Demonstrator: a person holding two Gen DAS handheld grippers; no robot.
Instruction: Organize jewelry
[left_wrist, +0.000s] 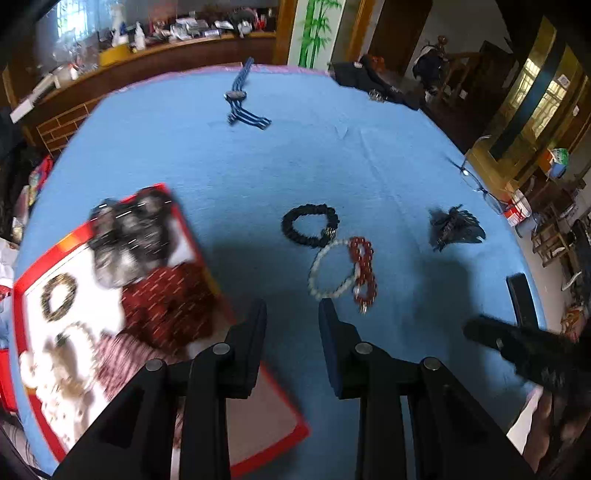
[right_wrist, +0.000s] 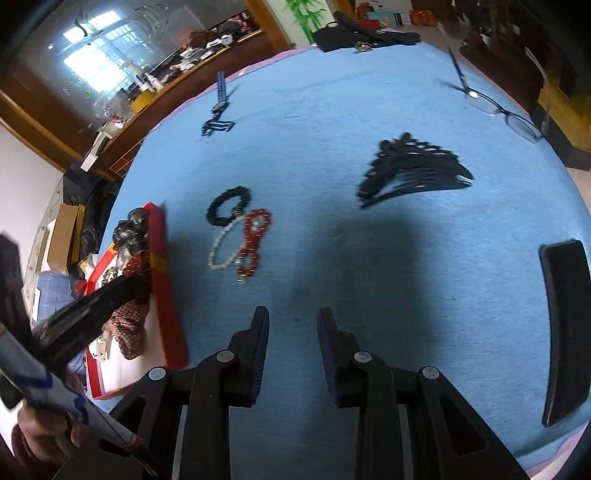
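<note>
Two black handheld grippers hover over a table covered in light blue cloth. Nearest, the left gripper has its two fingers parted with a gap between them and nothing in it; only blue cloth shows through. The right gripper is the same: fingers apart, holding nothing, above bare cloth near the table's near edge.

Beside the left gripper, at the near-left corner of the table, sits a red-rimmed box with a white floor. It already holds jewelry and hair pieces: a dark beaded bracelet, a red patterned scrunchie, a grey-black scrunchie and pale, blurred items at its near end.

Just beyond the gripper tips, near the middle of the table, three loose bracelets lie in a cluster. A white beaded bracelet touches a red beaded bracelet that is twisted into a figure eight. A black bracelet lies just behind them, touching the white one.

Toward the right edge lies a black hair claw, well apart from the bracelets. A black curved object rests near the near-right edge. Farther along the right edge lie eyeglasses.

At the far side, a blue corded piece with a dark clasp lies near the far edge, and dark fabric sits at the far-right corner.
</note>
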